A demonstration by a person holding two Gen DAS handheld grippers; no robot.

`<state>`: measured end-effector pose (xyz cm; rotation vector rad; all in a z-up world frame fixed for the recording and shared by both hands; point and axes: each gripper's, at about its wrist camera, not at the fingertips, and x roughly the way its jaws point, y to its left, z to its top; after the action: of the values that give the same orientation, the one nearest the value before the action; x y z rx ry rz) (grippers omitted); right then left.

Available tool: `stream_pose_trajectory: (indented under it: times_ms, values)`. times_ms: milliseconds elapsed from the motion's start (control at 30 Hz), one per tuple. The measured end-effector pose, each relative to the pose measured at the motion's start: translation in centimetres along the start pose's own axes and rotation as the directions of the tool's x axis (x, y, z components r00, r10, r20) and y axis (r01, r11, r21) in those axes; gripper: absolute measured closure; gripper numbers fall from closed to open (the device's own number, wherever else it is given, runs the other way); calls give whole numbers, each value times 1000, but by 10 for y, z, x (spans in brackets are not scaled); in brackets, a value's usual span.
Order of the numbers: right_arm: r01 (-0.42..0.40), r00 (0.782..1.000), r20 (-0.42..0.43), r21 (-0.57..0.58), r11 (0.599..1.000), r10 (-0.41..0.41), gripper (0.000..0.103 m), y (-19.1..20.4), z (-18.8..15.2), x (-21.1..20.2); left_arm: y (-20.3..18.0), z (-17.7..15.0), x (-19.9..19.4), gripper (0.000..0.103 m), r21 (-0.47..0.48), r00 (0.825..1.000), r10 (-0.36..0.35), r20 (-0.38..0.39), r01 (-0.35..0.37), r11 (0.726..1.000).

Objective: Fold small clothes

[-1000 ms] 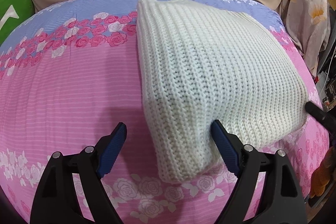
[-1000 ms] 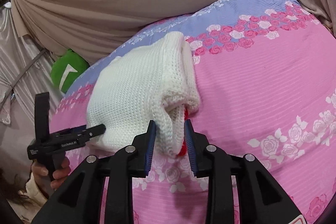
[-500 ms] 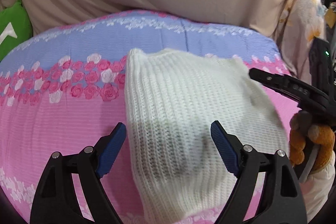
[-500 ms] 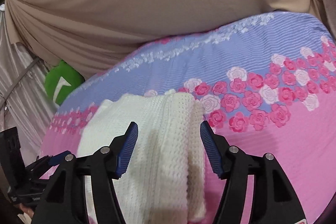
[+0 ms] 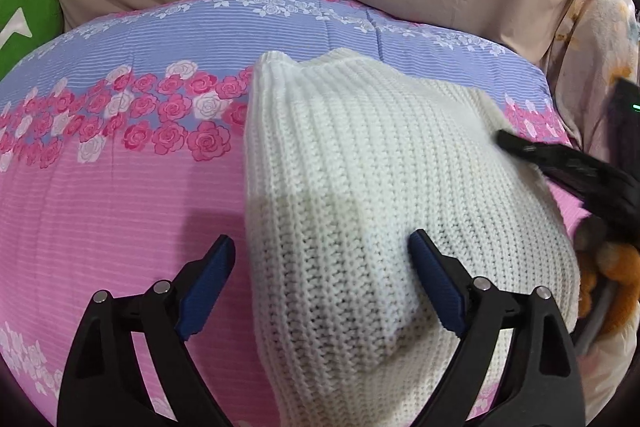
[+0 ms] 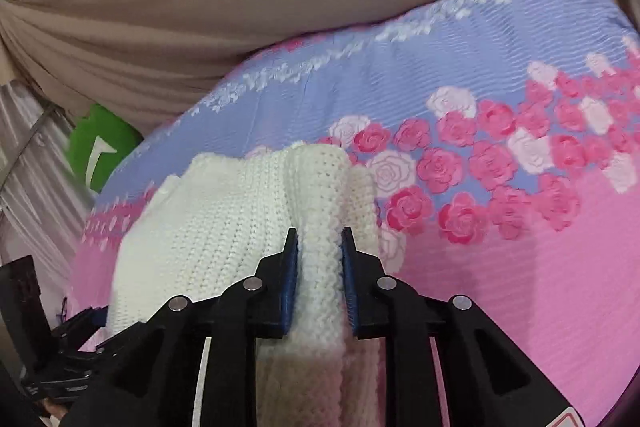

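No words or numbers can be read anywhere; only a white arrow-like mark shows on the green cushion point(image 5: 24, 23) at upper left.

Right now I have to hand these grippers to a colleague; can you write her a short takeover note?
Right gripper: shut on a folded edge of the white knit garment.
Left gripper: open, fingers straddling the garment's near left corner, gripping nothing.
Garment lies on the floral bedspread, doubled over on its right edge.
Left: finish the fold, release, flatten.
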<state>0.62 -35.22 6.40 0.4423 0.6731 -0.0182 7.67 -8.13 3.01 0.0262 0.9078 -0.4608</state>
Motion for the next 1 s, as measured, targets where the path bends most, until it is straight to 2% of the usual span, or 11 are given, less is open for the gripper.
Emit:
stream_pose_trajectory:
  times_ms: [67, 133, 233, 333, 400, 467, 533, 600, 633, 733, 1000]
  values:
    - [-16, 997, 80, -61, 998, 21, 84, 21, -12, -45, 0, -2, -13, 17, -1, 1000, 3, 17, -3, 1000]
    - [-39, 994, 94, -118, 992, 50, 84, 37, -28, -70, -3, -6, -32, 19, 27, 999, -6, 44, 5, 1000]
    - [-48, 999, -6, -211, 976, 48, 85, 53, -69, -76, -10, -17, -47, 19, 75, 998, -10, 56, 5, 997]
    - [42, 985, -155, -196, 980, -73, 96, 29, -112, -37, -4, -31, -28, 16, 79, 1000, 20, -8, -19, 997]
    - [6, 991, -132, -140, 990, -25, 99, 20, -118, -42, 5, -40, -14, 16, 22, 997, -36, -73, 37, 999]
    - [4, 996, -93, -133, 991, -17, 97, 25, -109, -60, 10, -41, -19, 16, -8, 994, -67, -83, 67, 998]
    - [-15, 1000, -26, -120, 993, 12, 84, 27, -101, -77, 10, -37, -32, 15, -11, 995, -91, -51, 90, 996]
    - [-30, 999, 27, -74, 997, 32, 27, 20, -95, -85, 12, -31, -42, 7, -25, 994, -111, -8, 111, 994]
    - [3, 998, 57, -46, 999, 0, 18, 12, -91, -84, 14, -27, -44, 6, -39, 994, -113, 4, 113, 993]
    - [51, 998, 29, 37, 998, -52, 17, -4, -87, -69, 20, -17, -35, 6, -103, 993, -120, -4, 119, 988]
    - [-66, 990, -110, 166, 984, 85, 16, -16, -91, -14, 11, -6, 7, 5, -149, 983, -170, -75, 157, 976]
